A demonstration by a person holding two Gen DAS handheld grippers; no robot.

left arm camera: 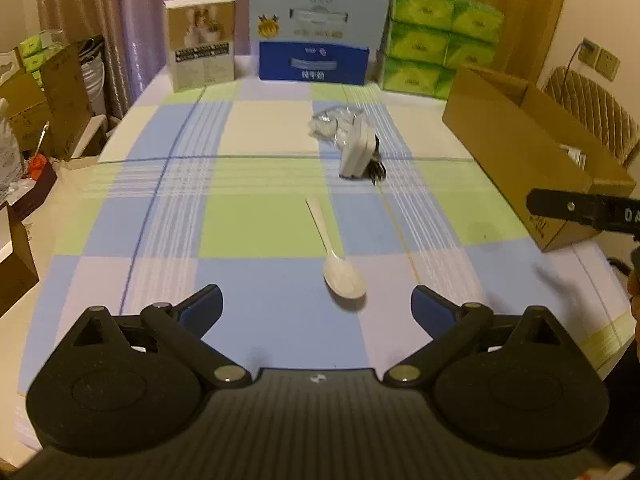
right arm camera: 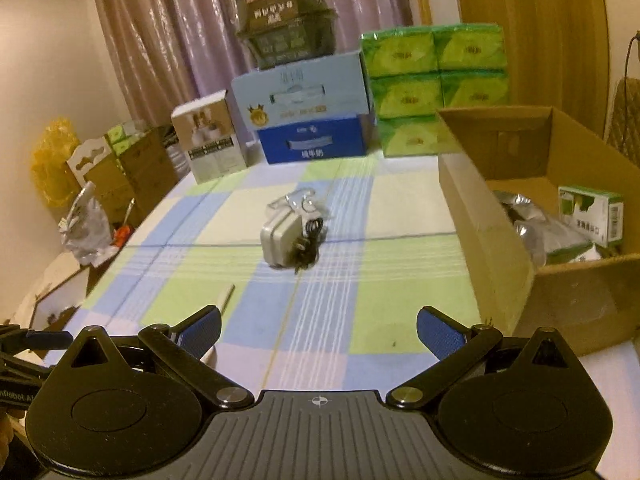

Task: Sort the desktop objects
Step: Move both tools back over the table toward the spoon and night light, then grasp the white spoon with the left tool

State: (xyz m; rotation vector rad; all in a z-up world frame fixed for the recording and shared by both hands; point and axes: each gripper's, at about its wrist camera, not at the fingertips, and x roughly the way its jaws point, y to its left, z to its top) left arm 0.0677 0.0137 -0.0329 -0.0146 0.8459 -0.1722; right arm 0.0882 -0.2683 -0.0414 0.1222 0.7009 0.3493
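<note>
Three items left on the checked cloth: one white plastic spoon (left arm camera: 335, 254) lower centre, one white charger with black cord (left arm camera: 360, 154) and one clear wrapper (left arm camera: 334, 122) mid-frame; left gripper (left arm camera: 316, 306) and right gripper (right arm camera: 318, 330) both spread empty, so next is probably grabbing the spoon for the cardboard box (right arm camera: 480, 216) at right.

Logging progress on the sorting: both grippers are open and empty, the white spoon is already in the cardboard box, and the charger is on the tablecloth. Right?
Not quite. The white spoon lies on the tablecloth, outside the cardboard box; the left wrist view shows it. The left gripper and right gripper are open and empty, and the charger is on the cloth.
</note>
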